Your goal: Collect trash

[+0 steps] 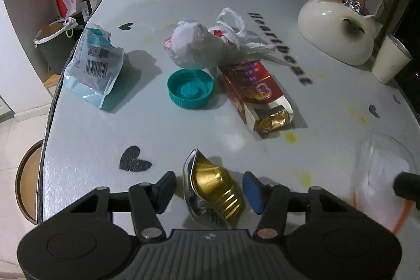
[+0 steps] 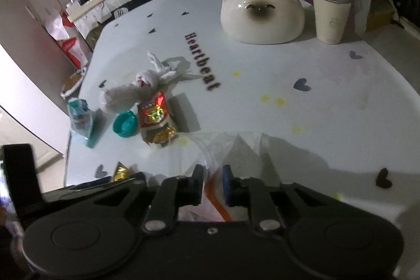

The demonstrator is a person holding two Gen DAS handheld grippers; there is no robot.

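White table (image 1: 183,127): left gripper (image 1: 208,190) open around gold wrapper (image 1: 212,190); right gripper (image 2: 213,184) clamps clear bag (image 2: 236,148), at wrapper's 3 o'clock.

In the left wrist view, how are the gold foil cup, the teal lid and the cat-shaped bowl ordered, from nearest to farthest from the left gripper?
1. Gold foil cup: between the fingers of the left gripper.
2. Teal lid: mid-table, straight ahead.
3. Cat-shaped bowl: far right, beside the paper cup.
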